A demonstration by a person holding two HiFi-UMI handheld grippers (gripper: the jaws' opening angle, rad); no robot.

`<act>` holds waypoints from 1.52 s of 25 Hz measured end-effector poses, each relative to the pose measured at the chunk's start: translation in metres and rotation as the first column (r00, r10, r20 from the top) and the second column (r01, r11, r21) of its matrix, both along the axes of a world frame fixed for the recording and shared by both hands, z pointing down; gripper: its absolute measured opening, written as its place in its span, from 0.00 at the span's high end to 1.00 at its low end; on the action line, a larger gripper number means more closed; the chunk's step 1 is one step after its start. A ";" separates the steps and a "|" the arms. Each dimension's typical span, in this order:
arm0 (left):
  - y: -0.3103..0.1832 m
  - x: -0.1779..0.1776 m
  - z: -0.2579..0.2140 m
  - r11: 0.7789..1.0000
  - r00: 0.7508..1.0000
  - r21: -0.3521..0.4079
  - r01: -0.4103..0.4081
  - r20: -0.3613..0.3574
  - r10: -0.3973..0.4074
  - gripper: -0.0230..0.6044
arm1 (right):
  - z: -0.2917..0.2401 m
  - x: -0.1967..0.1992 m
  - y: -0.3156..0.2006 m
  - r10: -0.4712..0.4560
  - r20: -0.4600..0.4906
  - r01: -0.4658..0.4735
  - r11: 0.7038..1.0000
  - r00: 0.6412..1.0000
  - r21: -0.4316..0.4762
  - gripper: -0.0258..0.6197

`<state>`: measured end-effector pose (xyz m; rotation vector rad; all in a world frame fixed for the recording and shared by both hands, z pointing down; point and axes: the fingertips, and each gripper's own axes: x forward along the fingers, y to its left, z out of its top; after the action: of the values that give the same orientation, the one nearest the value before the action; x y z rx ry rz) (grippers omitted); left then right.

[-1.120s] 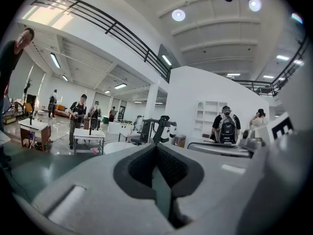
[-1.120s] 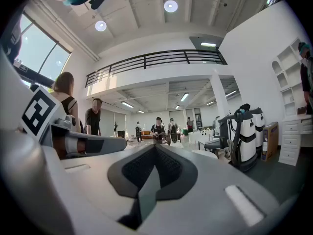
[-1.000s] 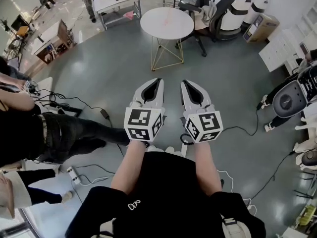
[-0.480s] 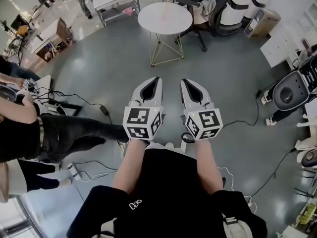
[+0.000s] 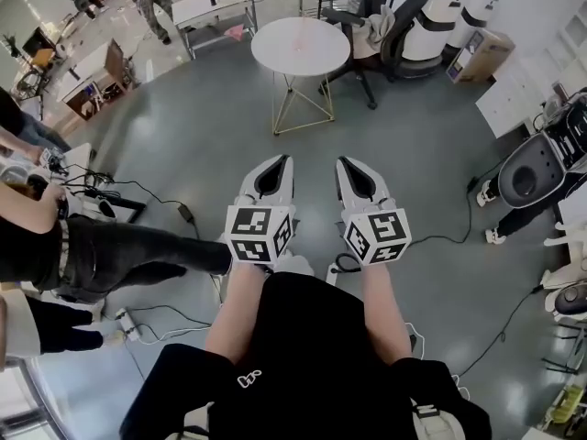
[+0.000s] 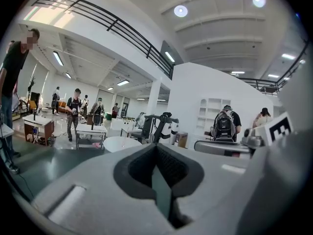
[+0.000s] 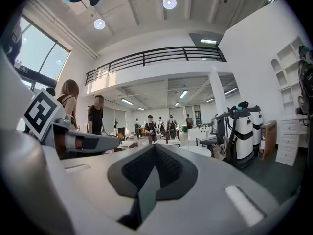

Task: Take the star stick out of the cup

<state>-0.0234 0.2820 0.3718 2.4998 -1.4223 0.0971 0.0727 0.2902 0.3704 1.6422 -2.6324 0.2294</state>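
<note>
No cup or star stick shows in any view. My left gripper (image 5: 282, 159) and right gripper (image 5: 341, 160) are held side by side in front of the body, above the grey floor. Each has its marker cube towards me. Both point forward, roughly level, towards a round white table (image 5: 301, 44). In the left gripper view the left gripper (image 6: 156, 146) has its jaws closed together with nothing between them. The right gripper (image 7: 155, 146) looks the same in its own view, shut and empty. The table top (image 6: 120, 143) lies well beyond the tips.
A person in black trousers (image 5: 119, 255) stands close at the left. Cables (image 5: 183, 211) trail over the floor nearby. An office chair (image 5: 367, 26) and white machines (image 5: 440, 16) stand behind the table. Another machine (image 5: 532, 172) is at the right. Other people stand further off.
Both grippers have drifted a little lower in the head view, still side by side and still shut. The person at the left has shifted slightly.
</note>
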 end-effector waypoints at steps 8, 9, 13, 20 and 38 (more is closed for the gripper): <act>-0.036 0.012 0.002 1.000 1.000 0.013 -0.016 0.000 0.016 0.96 | 0.008 0.023 -0.029 0.024 0.006 -0.024 1.000 1.000 0.000 0.96; -0.041 0.014 0.003 1.000 1.000 0.012 -0.020 -0.001 0.020 0.96 | 0.009 0.026 -0.036 0.028 0.005 -0.028 1.000 1.000 -0.002 0.96; -0.077 0.015 0.010 1.000 1.000 0.016 -0.009 -0.010 0.010 0.96 | 0.013 0.032 -0.076 0.012 -0.031 -0.012 1.000 0.999 -0.004 0.96; -0.170 -0.014 0.027 0.998 0.998 0.017 0.063 -0.010 -0.063 0.96 | 0.033 0.006 -0.179 -0.058 -0.041 0.057 0.998 0.998 -0.005 0.96; -0.471 -0.034 0.051 0.993 0.995 -0.085 0.087 -0.049 -0.092 0.96 | 0.028 -0.024 -0.486 -0.076 -0.036 0.076 0.997 0.996 0.018 0.94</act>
<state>-0.0576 -0.1895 0.4227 2.3510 -1.4757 0.0711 0.0484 -0.1960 0.3980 1.5329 -2.6728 0.1717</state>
